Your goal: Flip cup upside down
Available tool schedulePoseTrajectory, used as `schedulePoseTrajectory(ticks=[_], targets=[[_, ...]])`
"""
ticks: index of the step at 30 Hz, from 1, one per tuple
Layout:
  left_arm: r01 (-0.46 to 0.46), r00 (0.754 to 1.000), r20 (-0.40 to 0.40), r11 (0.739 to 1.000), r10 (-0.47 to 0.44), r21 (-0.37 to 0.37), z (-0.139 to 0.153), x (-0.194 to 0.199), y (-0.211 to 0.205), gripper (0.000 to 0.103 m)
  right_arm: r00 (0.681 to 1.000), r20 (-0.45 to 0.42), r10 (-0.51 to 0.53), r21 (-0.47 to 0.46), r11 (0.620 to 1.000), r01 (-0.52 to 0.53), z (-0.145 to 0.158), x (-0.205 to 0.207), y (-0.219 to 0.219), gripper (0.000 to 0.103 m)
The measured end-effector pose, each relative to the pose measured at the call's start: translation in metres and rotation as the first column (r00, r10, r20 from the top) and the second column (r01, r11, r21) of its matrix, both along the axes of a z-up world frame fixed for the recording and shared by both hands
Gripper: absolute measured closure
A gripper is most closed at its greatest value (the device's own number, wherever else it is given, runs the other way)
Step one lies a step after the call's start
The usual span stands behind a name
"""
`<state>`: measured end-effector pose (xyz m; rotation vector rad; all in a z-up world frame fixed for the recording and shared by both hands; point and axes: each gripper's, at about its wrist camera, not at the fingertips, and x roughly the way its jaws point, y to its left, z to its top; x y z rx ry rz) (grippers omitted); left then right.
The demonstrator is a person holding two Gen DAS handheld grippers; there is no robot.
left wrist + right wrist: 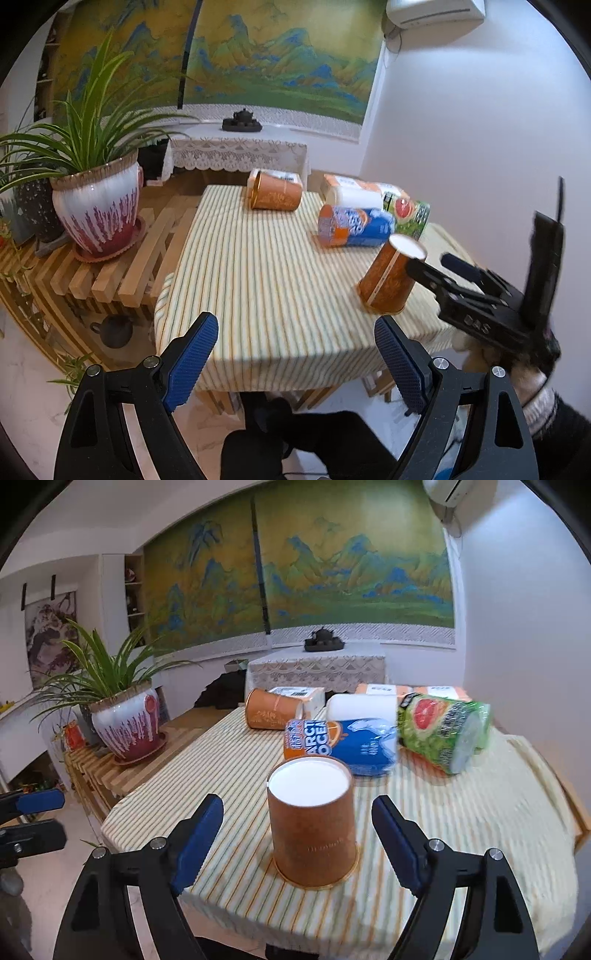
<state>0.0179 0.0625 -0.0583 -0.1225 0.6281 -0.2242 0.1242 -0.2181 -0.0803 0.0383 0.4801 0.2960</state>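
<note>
An orange paper cup stands upside down, white base up, near the front edge of the striped table. My right gripper is open; the cup stands between its blue fingers without touching them. In the left wrist view the same cup is at the right, with the right gripper beside it. My left gripper is open and empty, held off the table's front edge. A second orange cup lies on its side at the far edge of the table; it also shows in the right wrist view.
A blue can, a green can, a white roll and packets lie at the back right of the table. A potted plant stands on a slatted wooden bench to the left. The wall is close on the right.
</note>
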Motion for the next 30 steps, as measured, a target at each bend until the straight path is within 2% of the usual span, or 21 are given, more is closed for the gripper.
schedulePoseTrajectory(ticks=[10, 19, 25, 30], targets=[[-0.070, 0.982, 0.179, 0.996, 0.060, 0.047, 0.026, -0.025, -0.027, 0.010, 0.984, 0.072, -0.163, -0.018, 0.986, 0.165, 0.039, -0.065, -0.012, 0.018], [-0.102, 0.967, 0.242, 0.993, 0.085, 0.056, 0.037, -0.045, -0.042, 0.007, 0.951, 0.116, -0.288, 0.007, 0.957, 0.289, 0.056, -0.104, -0.031, 0.017], [-0.139, 0.953, 0.280, 0.988, 0.115, 0.068, 0.039, -0.056, -0.045, 0.006, 0.925, 0.167, -0.342, -0.005, 0.937, 0.348, 0.064, -0.125, -0.035, 0.016], [-0.165, 0.942, 0.308, 0.984, 0.135, 0.073, 0.040, -0.064, -0.045, 0.003, 0.915, 0.194, -0.354, 0.011, 0.933, 0.359, 0.067, -0.139, -0.037, 0.016]])
